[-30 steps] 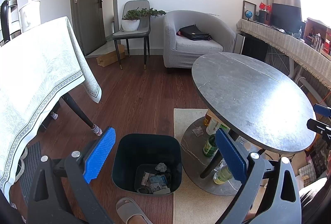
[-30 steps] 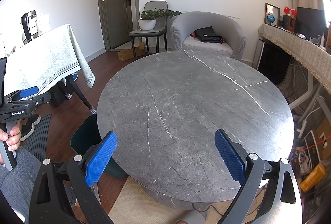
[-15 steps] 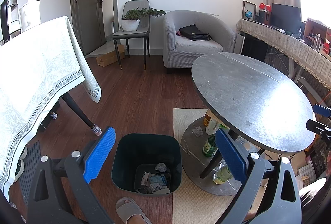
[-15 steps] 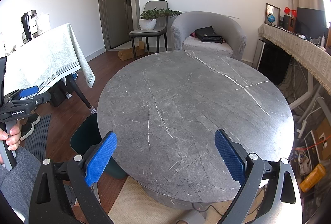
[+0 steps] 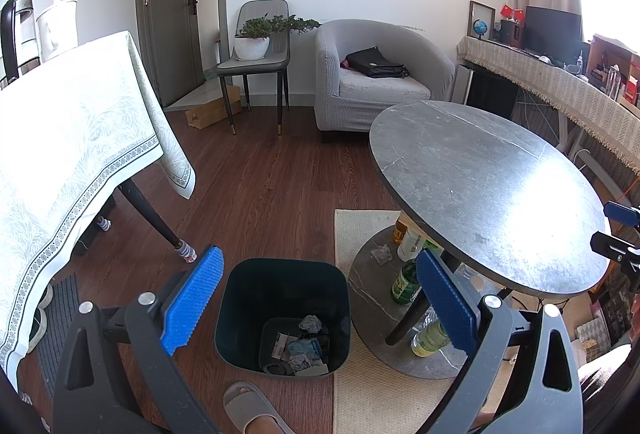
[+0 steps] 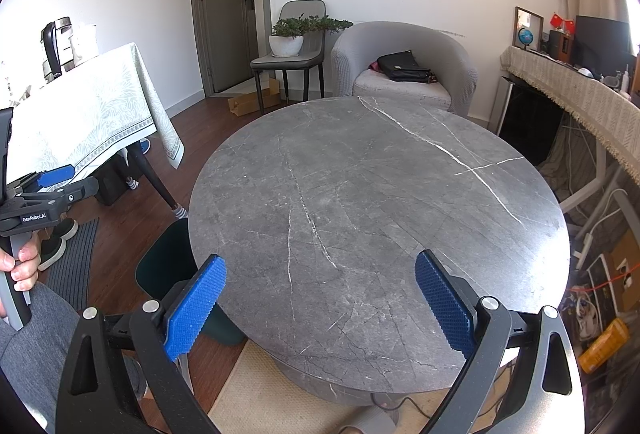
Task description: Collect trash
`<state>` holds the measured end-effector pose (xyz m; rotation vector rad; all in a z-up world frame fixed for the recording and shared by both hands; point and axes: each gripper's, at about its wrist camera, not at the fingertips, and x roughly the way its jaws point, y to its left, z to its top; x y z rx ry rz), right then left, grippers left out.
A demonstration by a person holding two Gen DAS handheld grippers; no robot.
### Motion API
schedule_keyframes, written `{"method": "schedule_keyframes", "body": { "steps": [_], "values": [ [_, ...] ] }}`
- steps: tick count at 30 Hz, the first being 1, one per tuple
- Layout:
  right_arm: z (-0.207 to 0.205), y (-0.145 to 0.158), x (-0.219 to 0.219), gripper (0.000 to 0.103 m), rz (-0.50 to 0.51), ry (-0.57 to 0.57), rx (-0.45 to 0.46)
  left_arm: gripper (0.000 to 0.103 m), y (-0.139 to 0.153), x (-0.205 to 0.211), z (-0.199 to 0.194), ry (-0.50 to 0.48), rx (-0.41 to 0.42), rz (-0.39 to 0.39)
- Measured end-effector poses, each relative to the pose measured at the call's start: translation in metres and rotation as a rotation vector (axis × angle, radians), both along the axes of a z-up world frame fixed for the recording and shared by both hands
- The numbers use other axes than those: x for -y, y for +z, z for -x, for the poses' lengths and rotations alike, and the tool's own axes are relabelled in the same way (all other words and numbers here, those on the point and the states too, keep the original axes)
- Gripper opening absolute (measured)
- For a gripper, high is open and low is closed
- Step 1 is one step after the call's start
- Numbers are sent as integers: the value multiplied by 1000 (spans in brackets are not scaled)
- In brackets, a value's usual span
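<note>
I judge the collecting nearly done — my round table (image 6: pixel 376 209) looks bare. My left gripper (image 5: pixel 316 298) hangs over the bin (image 5: pixel 282 274) with its jaws wide apart and nothing between them. The bin sits on the floor at six o'clock, with crumpled paper and wrappers (image 5: pixel 298 348) piled at its bottom. At four o'clock, bottles (image 5: pixel 404 280) stand under the table — perhaps next, needing a low reach. My right gripper (image 6: pixel 320 302) is spread wide too, holding nothing.
</note>
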<state>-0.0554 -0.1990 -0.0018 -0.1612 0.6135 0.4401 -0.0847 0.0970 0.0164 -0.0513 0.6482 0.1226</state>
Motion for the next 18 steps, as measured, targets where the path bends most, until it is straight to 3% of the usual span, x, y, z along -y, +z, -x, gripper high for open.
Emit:
{"method": "schedule_keyframes", "body": {
  "steps": [18],
  "values": [
    [0, 0, -1, 97, 2, 0, -1, 99, 0, 1, 0, -4, -3, 3]
  ]
}}
